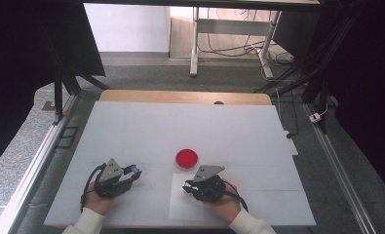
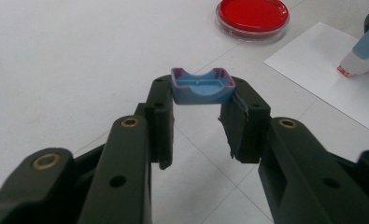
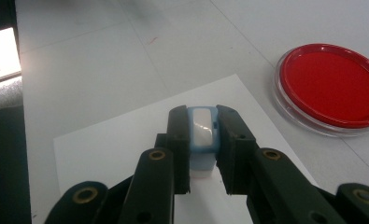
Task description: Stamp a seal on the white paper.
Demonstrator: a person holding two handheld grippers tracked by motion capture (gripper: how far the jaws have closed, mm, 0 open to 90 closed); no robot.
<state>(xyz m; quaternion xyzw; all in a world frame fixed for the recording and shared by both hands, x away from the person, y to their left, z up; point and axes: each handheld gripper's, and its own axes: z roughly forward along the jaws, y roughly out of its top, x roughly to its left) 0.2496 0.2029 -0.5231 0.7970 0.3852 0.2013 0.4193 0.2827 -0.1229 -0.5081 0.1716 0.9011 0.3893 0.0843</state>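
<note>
My left gripper (image 2: 203, 100) is shut on a small blue cap (image 2: 202, 87) with reddish edges, pinched at the jaw tips with its hollow side up, just above the white table (image 1: 131, 131). The same cap (image 1: 135, 170) shows blue at the left hand. My right gripper (image 3: 202, 123) is shut on a blue and white stamp (image 3: 202, 133), held upright with its base on a white sheet of paper (image 3: 117, 140). The left gripper view shows the stamp's red base (image 2: 348, 70) touching that paper (image 2: 322, 60). A round red dish (image 1: 186, 158) lies just beyond both grippers.
The white board (image 1: 258, 141) covers a wooden table whose far edge (image 1: 180, 96) shows behind it. Metal rails (image 1: 336, 161) run along both sides. Desk legs and cables (image 1: 229, 48) stand on the floor beyond.
</note>
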